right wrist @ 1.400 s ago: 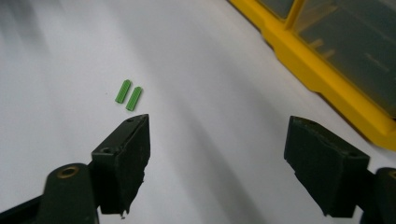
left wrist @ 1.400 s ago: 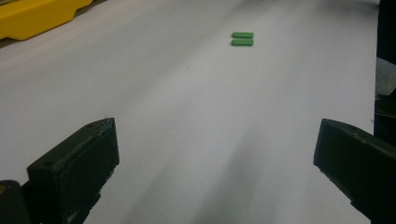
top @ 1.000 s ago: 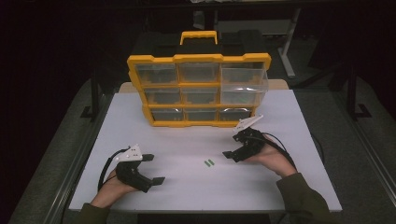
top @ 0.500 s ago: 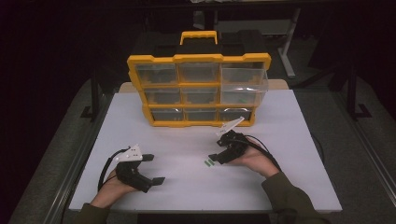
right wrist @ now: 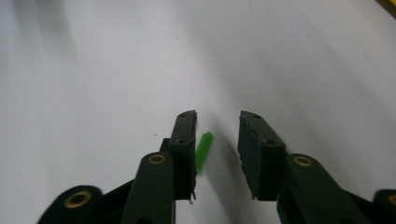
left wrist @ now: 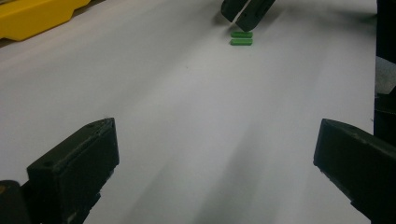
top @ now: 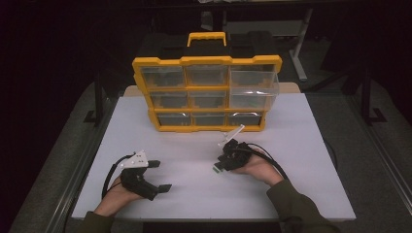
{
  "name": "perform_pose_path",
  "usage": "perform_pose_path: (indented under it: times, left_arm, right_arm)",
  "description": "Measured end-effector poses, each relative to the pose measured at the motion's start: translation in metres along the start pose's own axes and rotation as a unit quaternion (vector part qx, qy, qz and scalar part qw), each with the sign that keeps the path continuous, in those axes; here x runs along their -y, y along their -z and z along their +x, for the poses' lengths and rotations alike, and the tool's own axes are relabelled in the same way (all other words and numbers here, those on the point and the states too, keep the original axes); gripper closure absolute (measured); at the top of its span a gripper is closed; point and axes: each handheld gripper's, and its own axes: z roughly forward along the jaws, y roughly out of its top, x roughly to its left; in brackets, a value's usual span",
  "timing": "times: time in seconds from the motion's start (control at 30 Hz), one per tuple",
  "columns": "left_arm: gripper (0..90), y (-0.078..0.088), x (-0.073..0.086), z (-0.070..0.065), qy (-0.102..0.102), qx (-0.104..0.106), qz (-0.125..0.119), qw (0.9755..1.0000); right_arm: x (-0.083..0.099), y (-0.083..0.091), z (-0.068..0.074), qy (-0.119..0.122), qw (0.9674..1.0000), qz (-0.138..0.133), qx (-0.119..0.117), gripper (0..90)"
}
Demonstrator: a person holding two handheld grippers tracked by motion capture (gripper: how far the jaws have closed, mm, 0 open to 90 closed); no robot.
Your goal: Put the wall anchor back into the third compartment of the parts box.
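Two small green sticks [left wrist: 241, 38] lie side by side on the white table [top: 301, 145]; in the high view they show as a green speck [top: 215, 170] at my right gripper's tips. My right gripper [top: 217, 166] points down-left over them. Its jaws have just been closing, and a gap still stands between them. In the right gripper view one green stick [right wrist: 204, 151] lies on the table between the jaws, close by the left finger [right wrist: 183, 135] and apart from the other; the gripper [right wrist: 217, 116] is open. My left gripper [top: 160, 175] rests at the front left, open wide and holding nothing [left wrist: 215, 154].
A yellow organizer [top: 206, 92] with clear drawers stands upright at the back of the table; its top right drawer [top: 253, 87] is pulled out. Its yellow corner [left wrist: 32, 16] shows in the left gripper view. Dark floor surrounds the table.
My right gripper has moved left and down to the green sticks, and its jaws have narrowed. The left gripper has stayed put.
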Motion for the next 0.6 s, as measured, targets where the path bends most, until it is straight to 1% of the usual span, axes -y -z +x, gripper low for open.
perform_pose_path:
  times: [0.13, 0.2, 0.27, 0.3, 0.33, 0.47, 0.6]
  left_arm:
    - [0.0, -0.0002, 0.0, -0.0003, 0.001, 0.0, 0.0, 1.0]
    - [0.0, -0.0004, -0.0001, -0.0005, 0.004, -0.001, -0.002, 1.0]
    - [0.0, -0.0003, -0.0002, -0.0004, 0.003, -0.001, -0.002, 1.0]
    - [0.0, -0.0004, -0.0001, -0.0002, 0.003, -0.001, -0.001, 1.0]
    - [0.0, -0.0005, -0.0001, -0.0001, 0.003, -0.001, -0.001, 1.0]
    - [0.0, 0.0001, -0.0003, -0.0012, 0.004, -0.001, 0.0, 1.0]
    - [0.0, 0.0002, -0.0002, -0.0012, 0.004, -0.001, 0.001, 1.0]
  right_arm:
    - [0.0, -0.0025, 0.0017, 0.006, 0.9999, 0.007, -0.006, 72.9]
    - [0.0002, -0.0035, 0.0018, 0.013, 0.9999, 0.01, -0.004, 74.9]
    - [0.0002, -0.0041, 0.0024, 0.014, 0.9998, 0.012, -0.004, 77.2]
    - [0.0005, -0.0043, 0.0033, 0.011, 0.9997, 0.019, -0.003, 77.8]
    - [0.0013, -0.0055, 0.0027, 0.018, 0.9996, 0.019, -0.003, 78.2]
    - [0.002, -0.0051, 0.0024, 0.015, 0.9997, 0.019, 0.0, 82.3]
    - [0.0032, -0.0055, 0.0008, 0.015, 0.9998, 0.013, -0.003, 83.1]
